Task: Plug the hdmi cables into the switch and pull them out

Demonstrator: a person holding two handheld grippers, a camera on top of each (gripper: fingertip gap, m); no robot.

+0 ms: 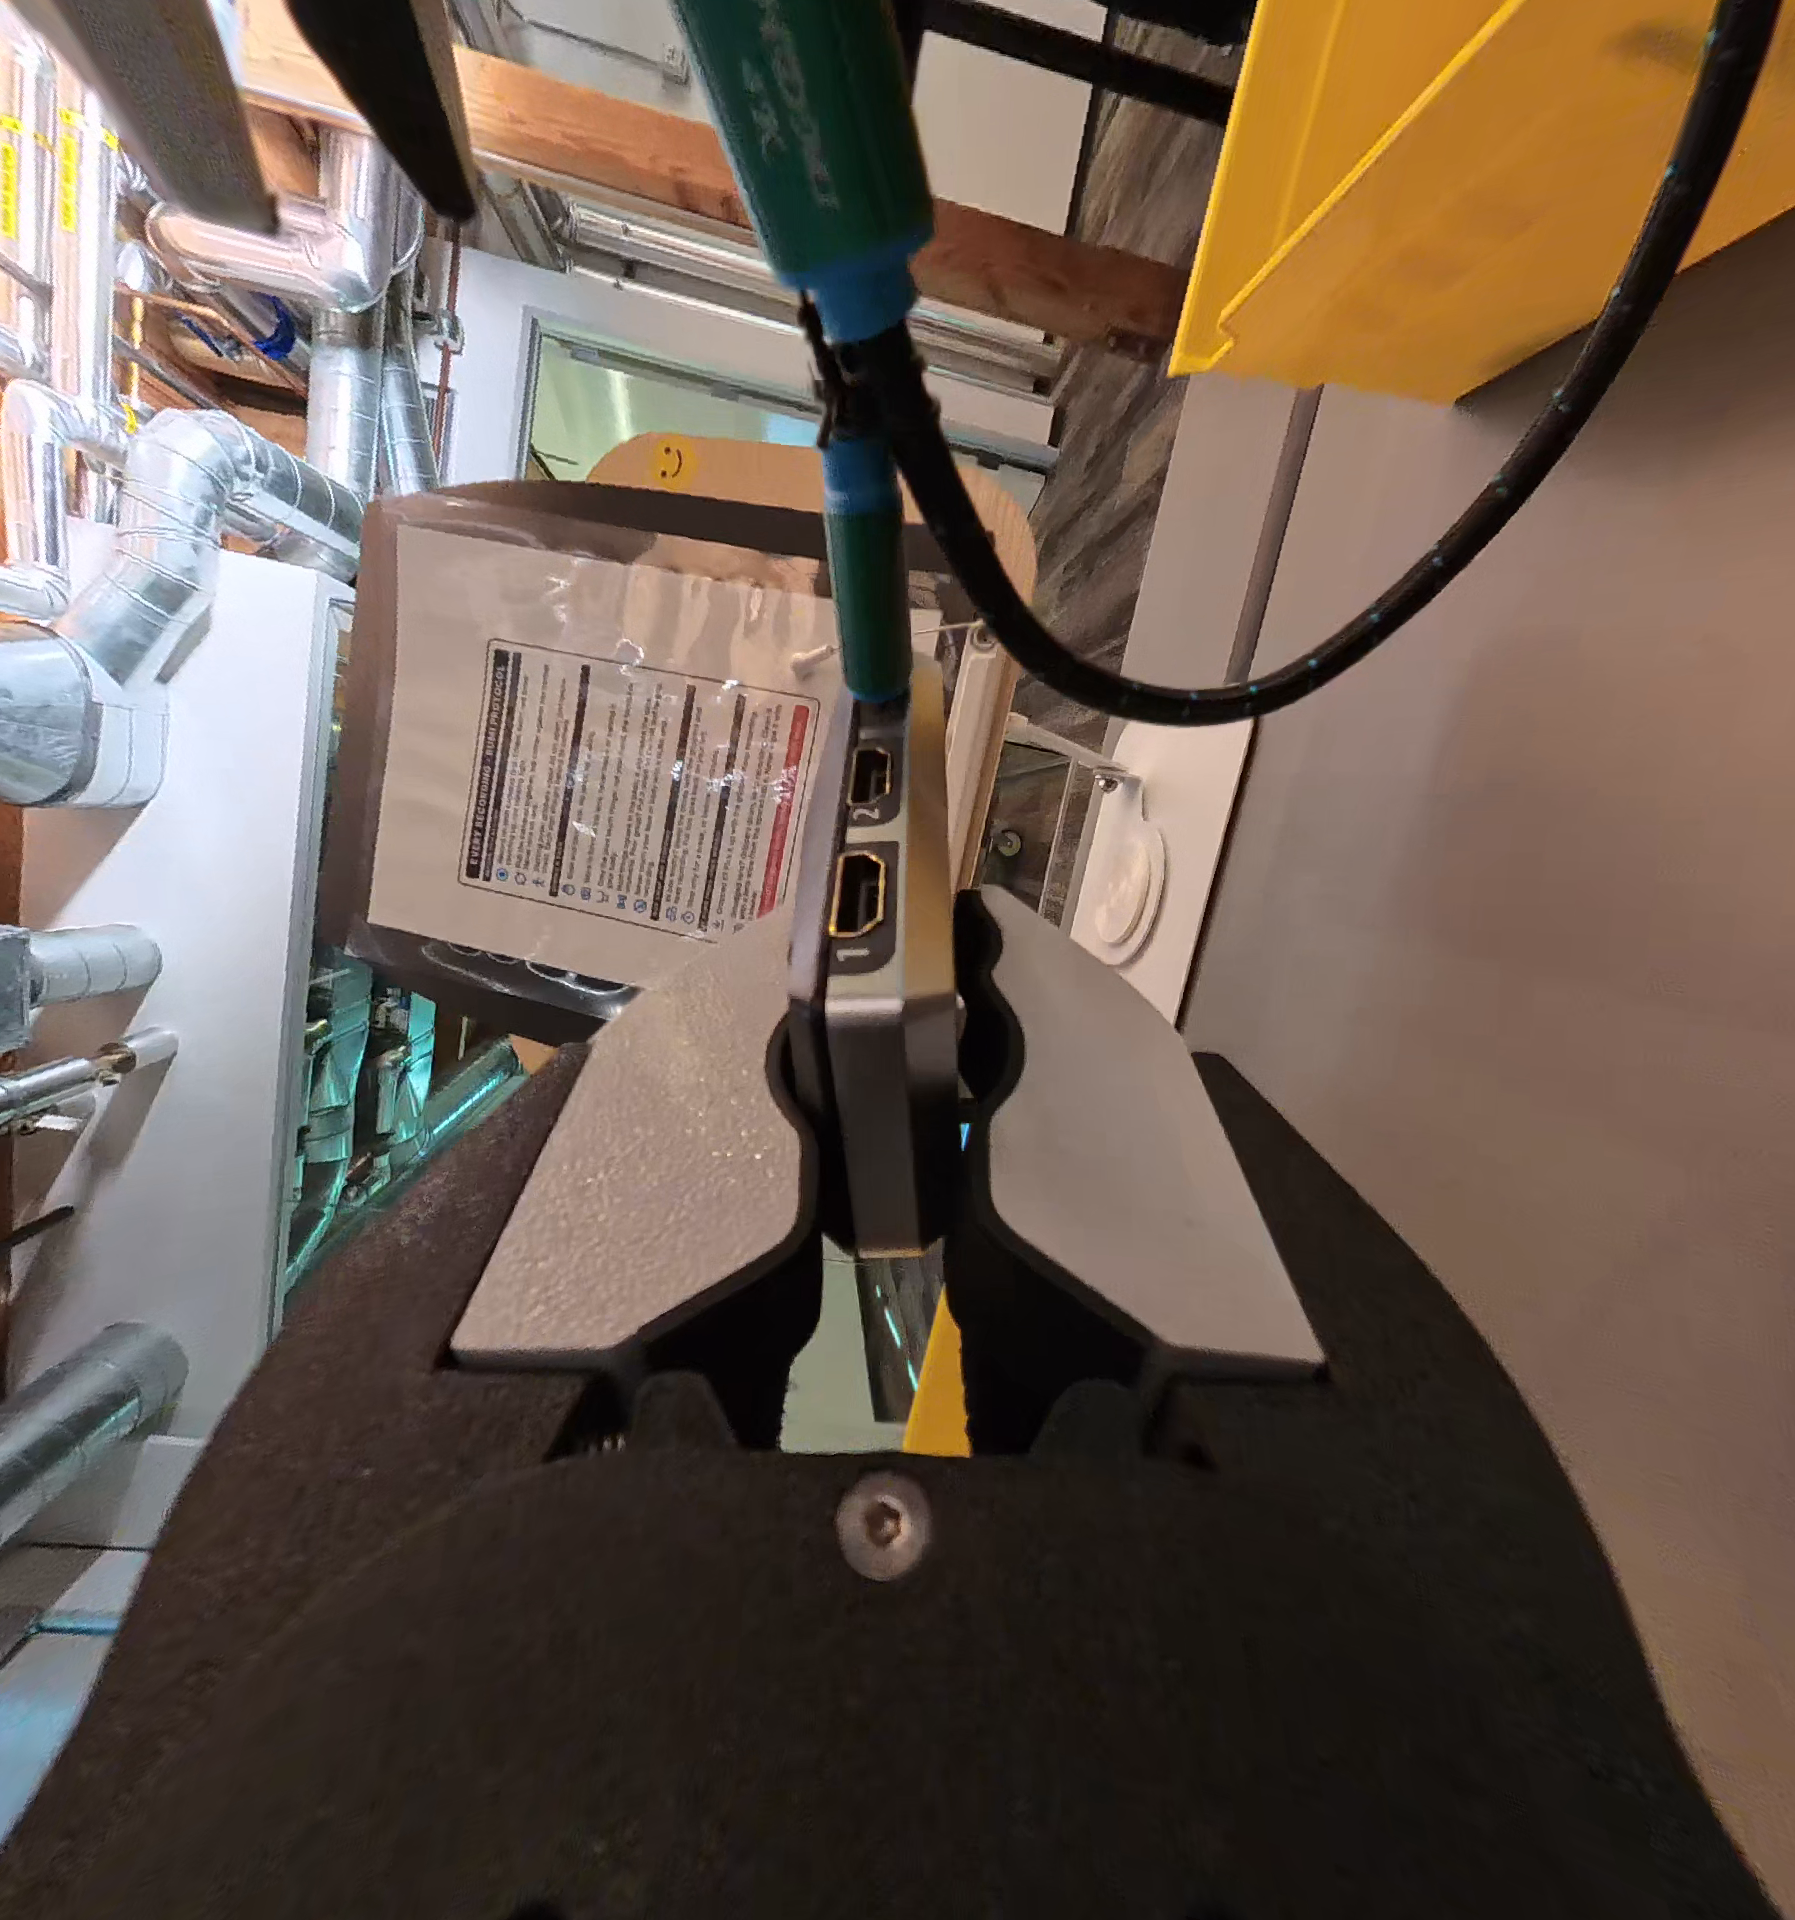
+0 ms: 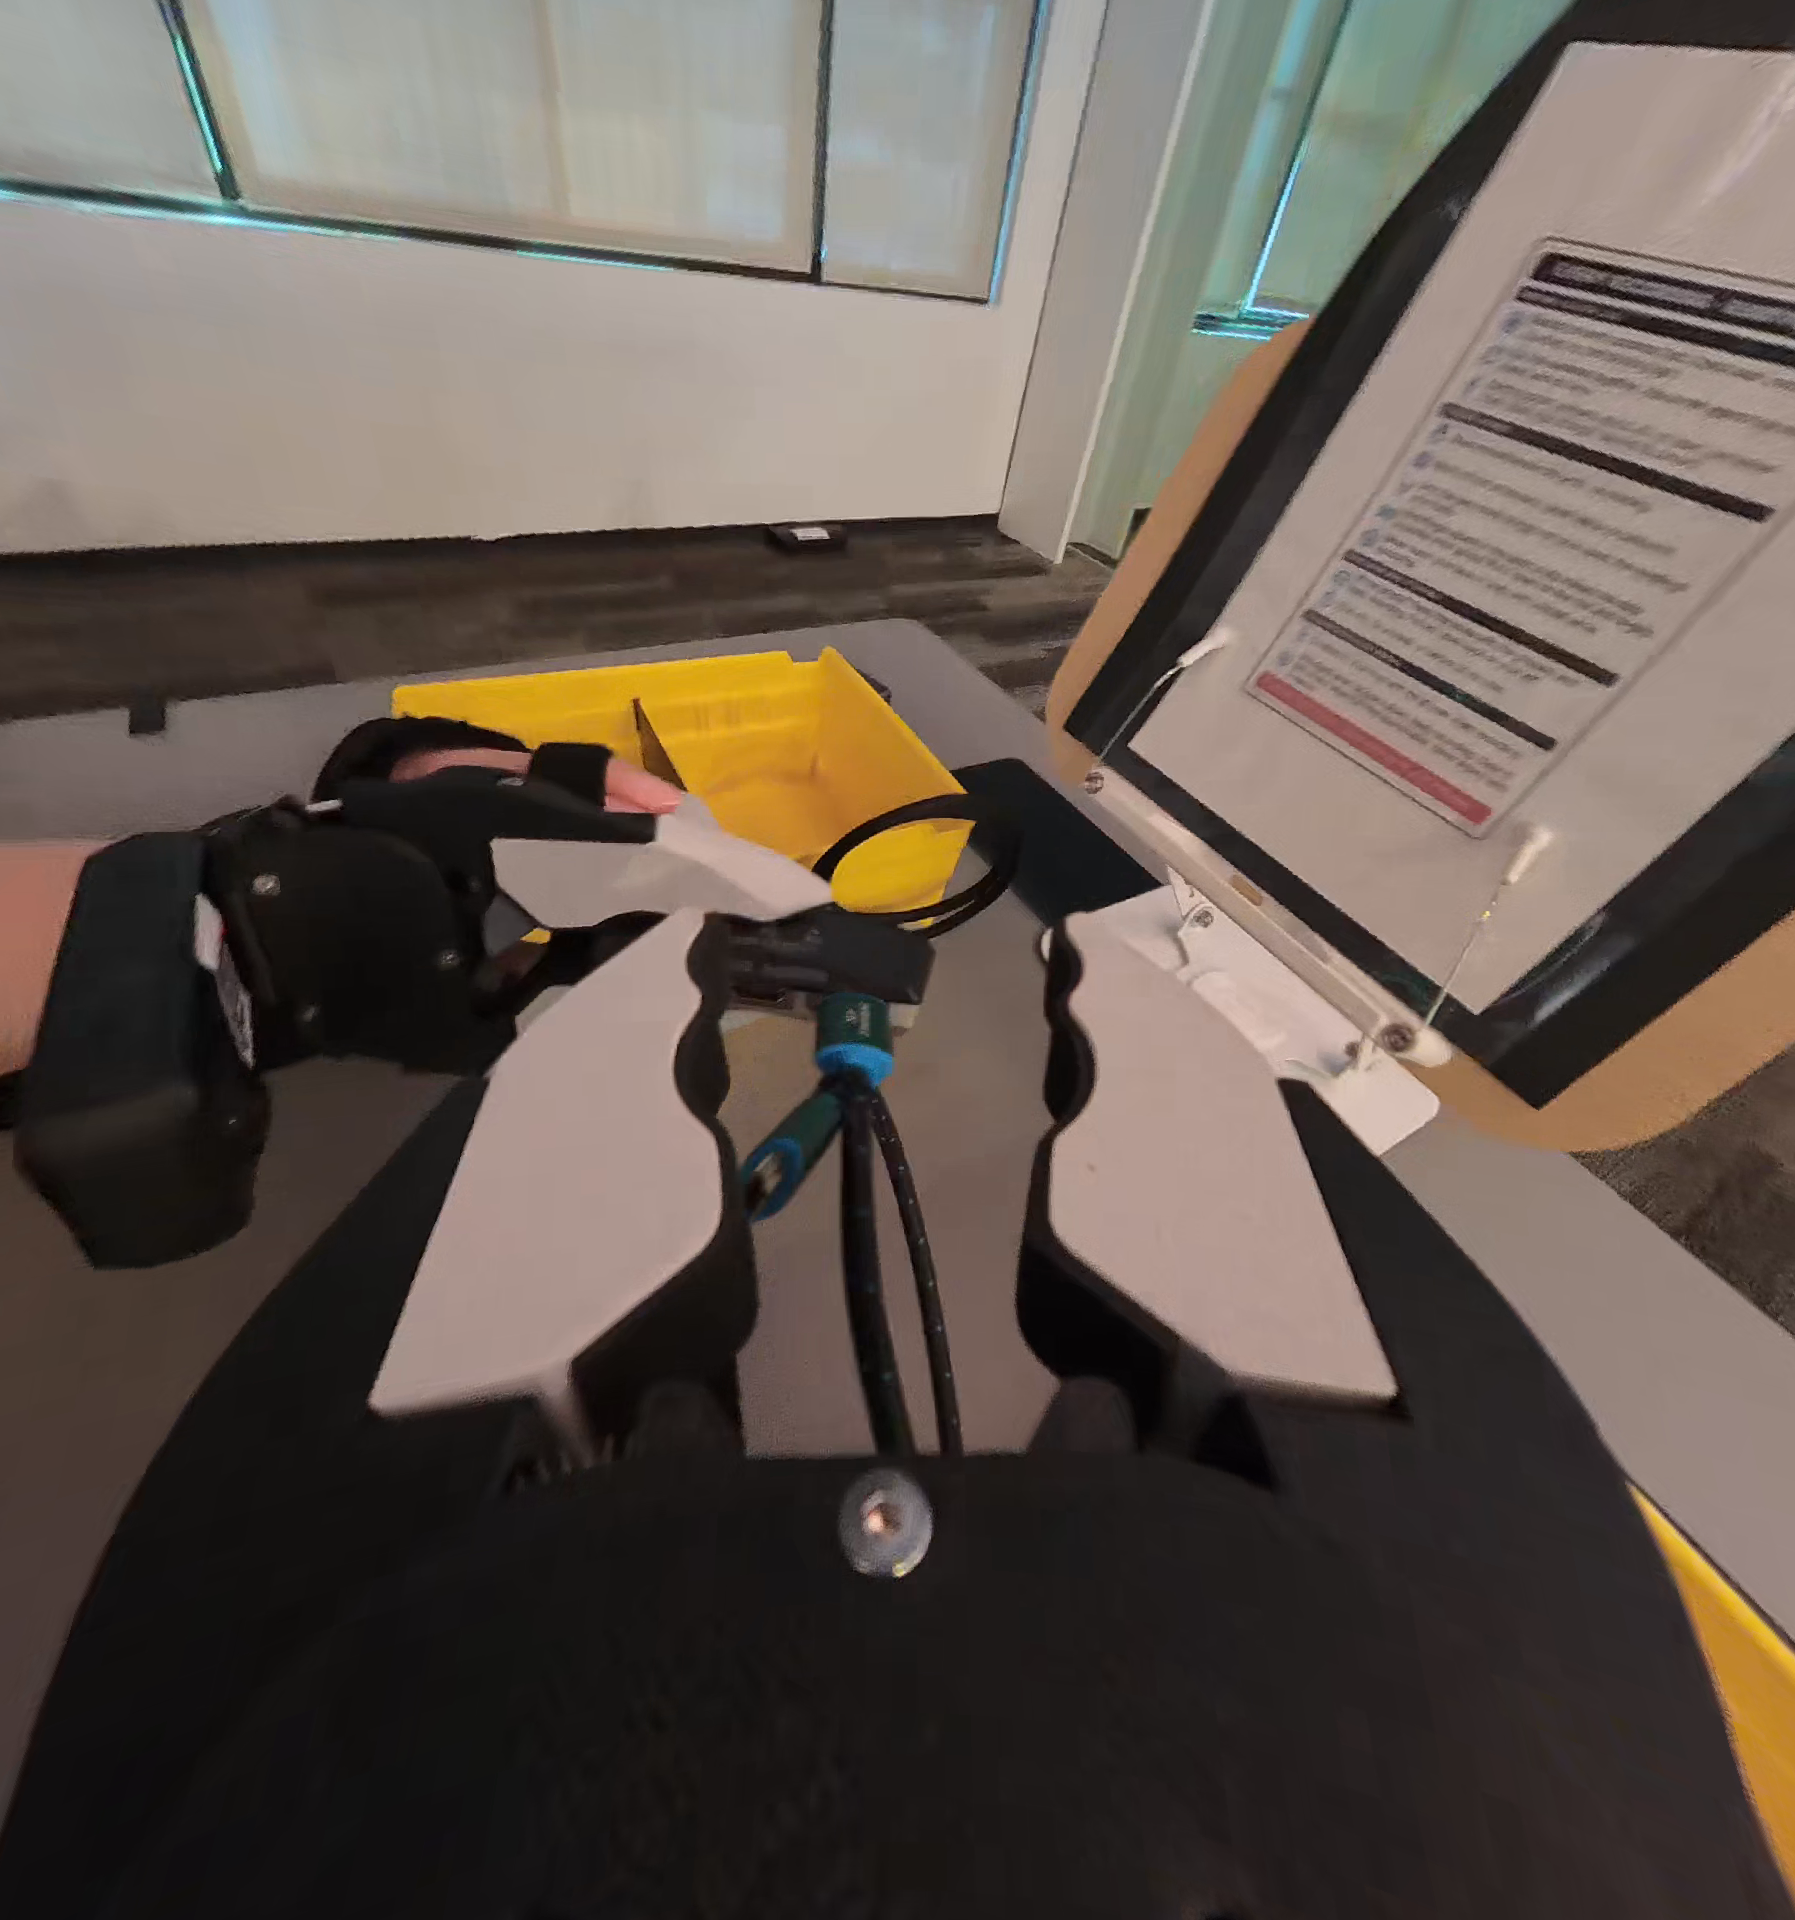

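My left gripper (image 1: 882, 935) is shut on the dark grey HDMI switch (image 1: 877, 1122) and holds it on edge above the table. Two of its ports face me and are empty. A green HDMI plug (image 1: 872, 603) sits in the port beyond them. A second green plug (image 1: 820, 135) hangs loose close to the camera, joined by a black braided cable (image 1: 1288, 686). In the right wrist view my right gripper (image 2: 877, 935) is open just short of the switch (image 2: 820, 951). The plugged-in plug (image 2: 857, 1023), the loose plug (image 2: 784, 1153) and the cable (image 2: 903, 1299) lie between its fingers. The left gripper (image 2: 768, 894) shows at left.
A yellow bin (image 2: 789, 748) stands on the grey table (image 2: 145, 1403) behind the switch, with a cable loop over its rim. A framed instruction sheet on a stand (image 2: 1495, 520) stands at the right. Another yellow bin edge (image 2: 1786, 1714) is at the lower right. The grippers' ends are close to 11 centimetres from one another.
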